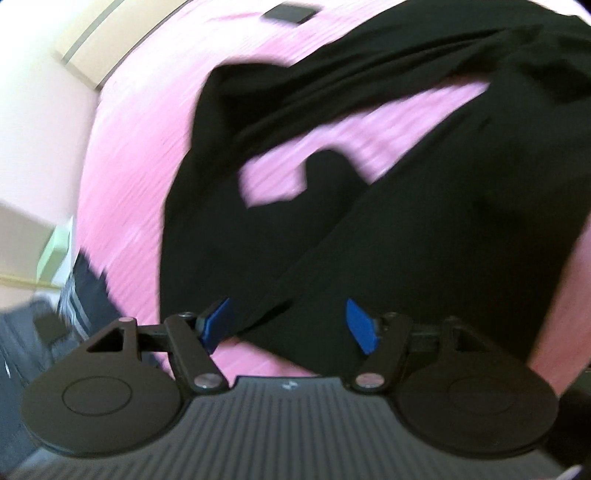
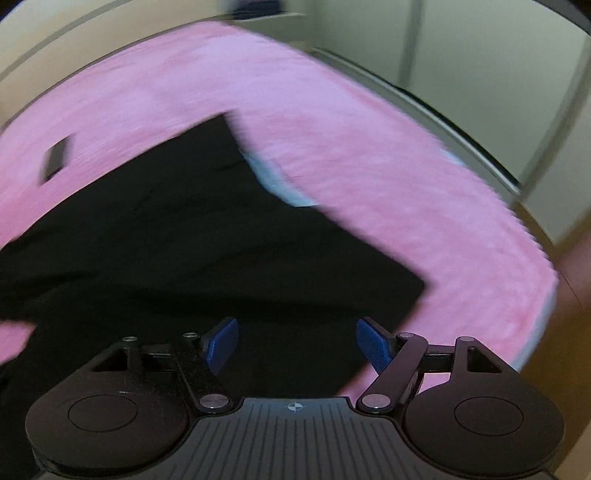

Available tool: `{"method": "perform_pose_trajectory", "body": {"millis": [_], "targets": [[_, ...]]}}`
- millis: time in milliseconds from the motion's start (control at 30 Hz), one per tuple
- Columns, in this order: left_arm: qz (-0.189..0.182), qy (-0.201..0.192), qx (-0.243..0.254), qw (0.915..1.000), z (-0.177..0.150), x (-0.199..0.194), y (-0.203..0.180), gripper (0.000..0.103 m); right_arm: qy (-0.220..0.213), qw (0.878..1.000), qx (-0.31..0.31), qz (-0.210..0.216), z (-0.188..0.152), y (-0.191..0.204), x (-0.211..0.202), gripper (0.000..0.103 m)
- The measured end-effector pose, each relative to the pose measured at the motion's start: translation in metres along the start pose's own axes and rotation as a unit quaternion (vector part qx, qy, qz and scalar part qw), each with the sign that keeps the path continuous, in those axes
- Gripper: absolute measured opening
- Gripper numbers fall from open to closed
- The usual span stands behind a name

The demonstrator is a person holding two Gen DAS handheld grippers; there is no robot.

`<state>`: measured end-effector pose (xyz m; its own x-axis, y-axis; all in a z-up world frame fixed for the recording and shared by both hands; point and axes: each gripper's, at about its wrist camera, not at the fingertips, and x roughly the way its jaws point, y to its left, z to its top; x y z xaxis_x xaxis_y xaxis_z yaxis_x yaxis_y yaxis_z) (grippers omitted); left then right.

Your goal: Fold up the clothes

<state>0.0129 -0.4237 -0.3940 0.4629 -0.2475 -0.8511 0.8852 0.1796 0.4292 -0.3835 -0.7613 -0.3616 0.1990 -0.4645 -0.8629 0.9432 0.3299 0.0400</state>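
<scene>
Both views motion-blurred; fine detail soft.

Left wrist view, landmark the black garment (image 1: 388, 221). Far left of it: a pale wall, a beige panel with a grey stripe (image 1: 92, 48), and lower down a dark striped fabric (image 1: 81, 295) hanging off the edge of the pink cover (image 1: 129, 166). The pink cover has a ribbed, fuzzy pile with fine parallel lines. The garment lies on it, matte and dark, with no sheen and soft rounded folds; a pink patch shows through a gap between two of its limbs near the middle. Above the garment, near the top edge, a small flat dark rectangle (image 1: 290, 13) sits on the pink cover. The left hand-held gripper (image 1: 291, 326) stands released, its blue fingers (image 1: 216, 325) wide apart; a black fold runs between them, touching neither as far as can be seen. Gripper body is black plastic with round discs and a grooved grey deck.

Right wrist view, same landmark. Left of the garment (image 2: 203, 240) the same dark rectangle (image 2: 57, 158) lies on the pink cover (image 2: 369, 166). The garment here shows a straight edge and a square corner at right. Just beside its upper right edge a pale blue piece of cloth (image 2: 280, 184) peeks out. Beyond the cover at right, grey-green wall panels (image 2: 480, 74). The right hand-held gripper (image 2: 297, 345) is released, ribbed blue pads (image 2: 373, 345) spread over black fabric, grasping nothing.

No legible writing; only a small crosshair mark (image 2: 294, 407) on the deck.
</scene>
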Motion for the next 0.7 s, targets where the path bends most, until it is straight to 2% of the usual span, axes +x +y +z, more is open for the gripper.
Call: {"method": "perform_pose_trajectory", "body": {"millis": [133,200,300,367,400,500,533,600,633,700], "targets": [[-0.001,-0.027,-0.007,0.9996,-0.005,0.041,0.052,0.065,0.019,0.996,-0.062,0.064,-0.029,0.098,-0.011,0.074],[-0.019,-0.045,-0.046,0.9978,0.002,0.057,0.074,0.065,0.026,0.991,-0.091,0.095,-0.043,0.147,-0.014,0.074],[-0.064,-0.079,-0.098,0.99,0.031,0.082,0.098,0.065,0.033,0.981,-0.137,0.134,-0.062,0.215,-0.018,0.074],[-0.077,-0.09,-0.099,0.988,0.051,0.099,0.102,0.065,0.037,0.974,-0.166,0.148,-0.073,0.249,-0.018,0.074],[-0.082,-0.089,-0.094,0.9882,0.06,0.109,0.101,0.063,0.04,0.972,-0.177,0.149,-0.077,0.261,-0.016,0.074],[-0.105,-0.068,-0.072,0.9895,0.074,0.134,0.1,0.042,0.044,0.969,-0.196,0.143,-0.084,0.285,-0.012,0.074],[-0.11,-0.07,-0.074,0.9887,0.073,0.134,0.105,0.04,0.045,0.97,-0.197,0.139,-0.084,0.289,-0.012,0.074],[-0.112,-0.077,-0.081,0.9874,0.066,0.13,0.12,0.042,0.04,0.972,-0.191,0.133,-0.078,0.289,-0.016,0.074],[-0.107,-0.079,-0.086,0.9873,0.061,0.126,0.13,0.05,0.036,0.972,-0.191,0.13,-0.075,0.289,-0.018,0.074],[-0.097,-0.066,-0.096,0.9885,0.049,0.126,0.148,0.059,0.032,0.971,-0.203,0.121,-0.07,0.292,-0.016,0.074]]}}
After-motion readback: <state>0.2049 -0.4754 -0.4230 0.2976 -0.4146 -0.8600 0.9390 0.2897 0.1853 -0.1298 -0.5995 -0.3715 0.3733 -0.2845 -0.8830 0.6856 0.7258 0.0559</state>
